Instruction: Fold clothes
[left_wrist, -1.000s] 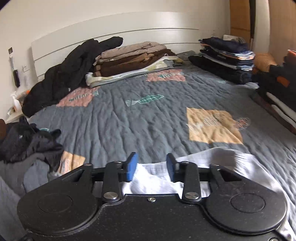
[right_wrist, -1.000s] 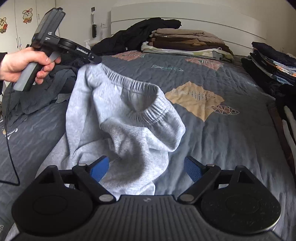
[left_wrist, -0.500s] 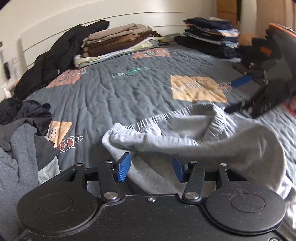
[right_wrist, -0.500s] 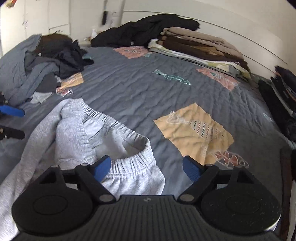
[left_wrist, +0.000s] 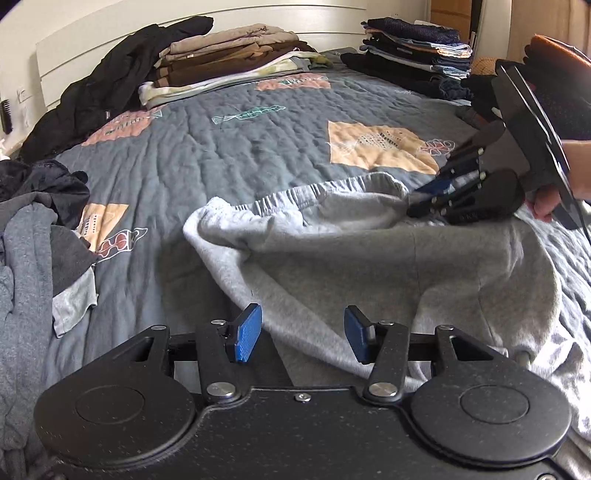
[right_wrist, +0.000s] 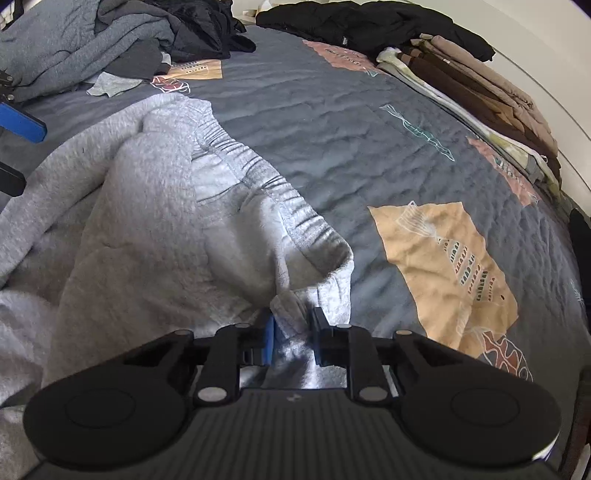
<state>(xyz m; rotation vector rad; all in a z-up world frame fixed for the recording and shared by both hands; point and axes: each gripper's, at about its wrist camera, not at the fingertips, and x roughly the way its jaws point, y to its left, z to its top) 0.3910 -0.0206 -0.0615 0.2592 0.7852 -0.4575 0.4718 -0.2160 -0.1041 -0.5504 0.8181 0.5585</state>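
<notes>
A pair of grey sweatpants (left_wrist: 369, 258) is lying rumpled on the bed (left_wrist: 229, 155), waistband (right_wrist: 266, 184) facing the headboard, the legs trailing back toward the person and out of view. It is not lying flat: the waist opening is gaping and the cloth is bunching in loose ridges.

The right gripper (right_wrist: 291, 334) is pinching the right-hand corner of the waistband, its jaws drawn narrow with a fold of grey cloth between them. In the left wrist view the same tool (left_wrist: 461, 192) is reaching in from the right, held by a hand (left_wrist: 561, 184). The left gripper (left_wrist: 303, 338) is hovering just above the near part of the sweatpants with its jaws standing wide and holding nothing.

Risks from here, as judged:
- With only one corner held, any pull is likely to drag the whole garment sideways and twist the waistband instead of spreading it.
- The pinch is taking a small bite of thick ribbed elastic; a sharp tug could slip it free.
- A fold made over the present ridges would trap creases and leave the legs misaligned.
- The pile of loose dark clothes (left_wrist: 33, 229) is lying near the left edge of the sweatpants; a wide sweep could catch it.
</notes>
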